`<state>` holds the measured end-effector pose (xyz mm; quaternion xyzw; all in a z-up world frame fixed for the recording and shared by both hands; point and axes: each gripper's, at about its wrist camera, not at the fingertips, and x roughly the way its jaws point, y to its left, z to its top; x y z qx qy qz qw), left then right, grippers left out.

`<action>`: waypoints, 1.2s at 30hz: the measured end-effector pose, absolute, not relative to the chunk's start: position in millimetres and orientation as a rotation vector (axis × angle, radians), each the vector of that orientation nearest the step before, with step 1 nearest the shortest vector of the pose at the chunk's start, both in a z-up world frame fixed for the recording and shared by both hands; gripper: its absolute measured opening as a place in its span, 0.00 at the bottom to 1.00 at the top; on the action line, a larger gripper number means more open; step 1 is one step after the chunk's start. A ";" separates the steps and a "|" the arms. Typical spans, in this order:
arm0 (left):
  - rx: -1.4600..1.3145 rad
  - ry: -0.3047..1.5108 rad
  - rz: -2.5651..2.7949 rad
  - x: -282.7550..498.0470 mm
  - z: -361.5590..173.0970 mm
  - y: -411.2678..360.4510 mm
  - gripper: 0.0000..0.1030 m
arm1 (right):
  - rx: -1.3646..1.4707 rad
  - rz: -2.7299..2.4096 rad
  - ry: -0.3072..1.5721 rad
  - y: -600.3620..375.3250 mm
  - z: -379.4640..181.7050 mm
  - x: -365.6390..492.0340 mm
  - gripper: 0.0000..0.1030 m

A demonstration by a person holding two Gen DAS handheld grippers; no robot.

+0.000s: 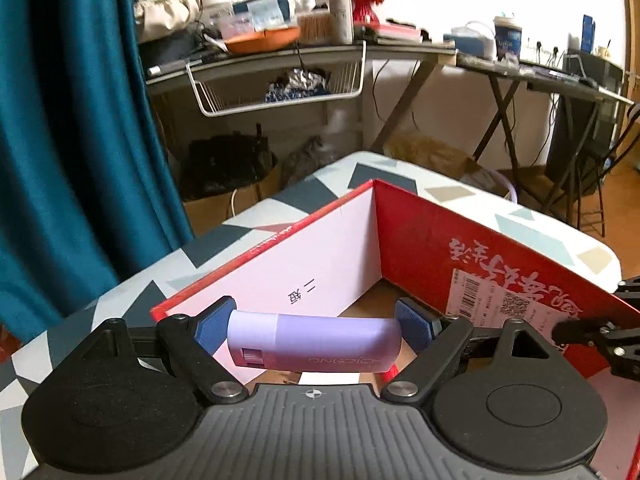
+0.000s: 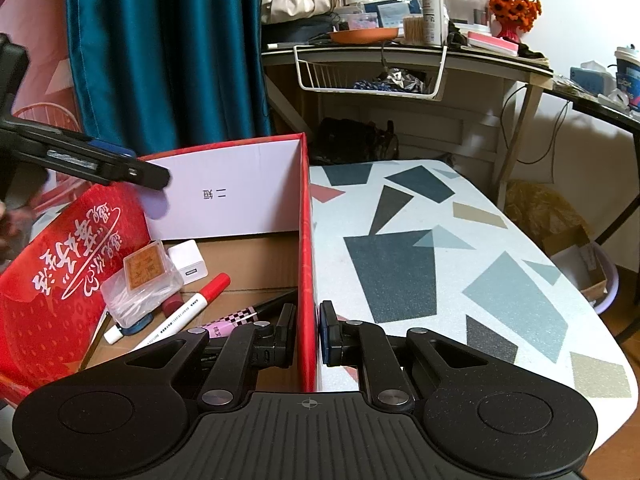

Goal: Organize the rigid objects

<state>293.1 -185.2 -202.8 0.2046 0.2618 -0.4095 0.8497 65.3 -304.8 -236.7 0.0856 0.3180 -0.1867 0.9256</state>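
Geometric-patterned surface (image 2: 440,240) under a red cardboard box (image 1: 420,240), left claw (image 1: 314,330) level above the box's open top, clamped endwise on a lilac tube-shaped case (image 1: 316,344) lying crosswise between its fingers, right claw (image 2: 308,338) nearly closed, pinching the box's right wall (image 2: 307,280), red-capped marker (image 2: 188,310) inside, forward-left of it.

Your cardboard box (image 2: 256,200) sits on the table's (image 2: 460,240) left part; inside lie a marker (image 2: 192,308), charger (image 2: 188,262) and plastic case (image 2: 140,288).
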 end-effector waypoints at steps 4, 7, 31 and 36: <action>0.452 0.593 -0.860 298.7 -212.1 -195.9 0.85 | 0.177 -0.381 0.652 -305.0 -236.5 65.1 0.13; 0.442 0.608 -0.872 299.4 -211.1 -192.2 0.87 | 0.176 -0.382 0.652 -304.8 -236.7 65.2 0.13; 0.173 0.561 -0.484 254.4 -133.5 -80.9 1.00 | 0.189 -0.373 0.679 -304.2 -211.0 68.6 0.31; 0.086 0.508 -0.402 225.4 -102.0 -46.7 1.00 | 0.163 -0.341 0.646 -297.9 -172.6 71.1 0.73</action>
